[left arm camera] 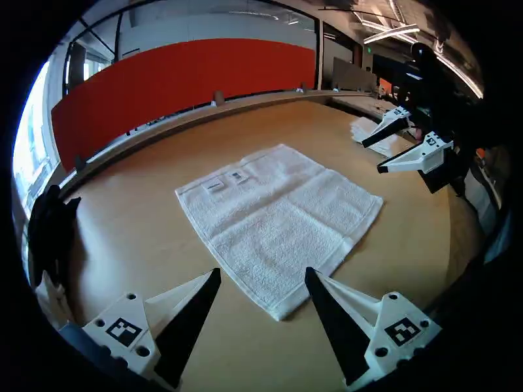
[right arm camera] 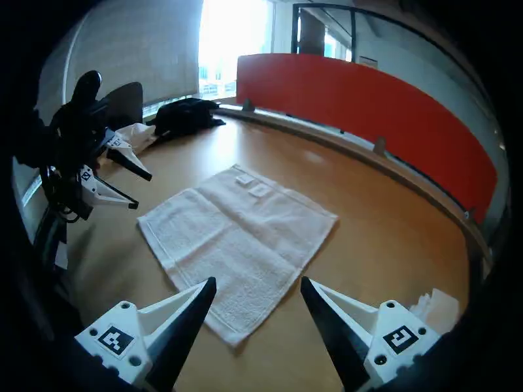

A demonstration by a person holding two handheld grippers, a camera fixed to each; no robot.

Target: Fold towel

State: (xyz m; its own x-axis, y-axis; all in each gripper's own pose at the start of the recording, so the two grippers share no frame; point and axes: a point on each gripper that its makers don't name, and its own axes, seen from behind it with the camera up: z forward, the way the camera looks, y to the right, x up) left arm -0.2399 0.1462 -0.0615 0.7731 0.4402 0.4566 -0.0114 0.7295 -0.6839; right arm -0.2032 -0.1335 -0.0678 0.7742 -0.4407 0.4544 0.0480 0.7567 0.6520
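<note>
My left gripper (left arm camera: 261, 270) has its black-tipped fingers (left arm camera: 189, 307) spread wide, with nothing held. The nearest corner of the white terry towel (left arm camera: 281, 215) lies between the two tips, and I cannot tell whether they touch the cloth. The towel lies flat and opened out on the light wooden bench (left arm camera: 131, 228). Two small white labels (left arm camera: 225, 181) sit near its far edge, on the side toward the long red partition (left arm camera: 183, 85).

In the right gripper view, my right gripper (right arm camera: 257, 279) is open just as wide and empty, with another corner of the towel between its fingertips. From there I see the left gripper across the towel, off its edge and clear of the cloth, its fingers parted. A black bundle (right arm camera: 186, 114) lies on the bench well beyond the towel.
</note>
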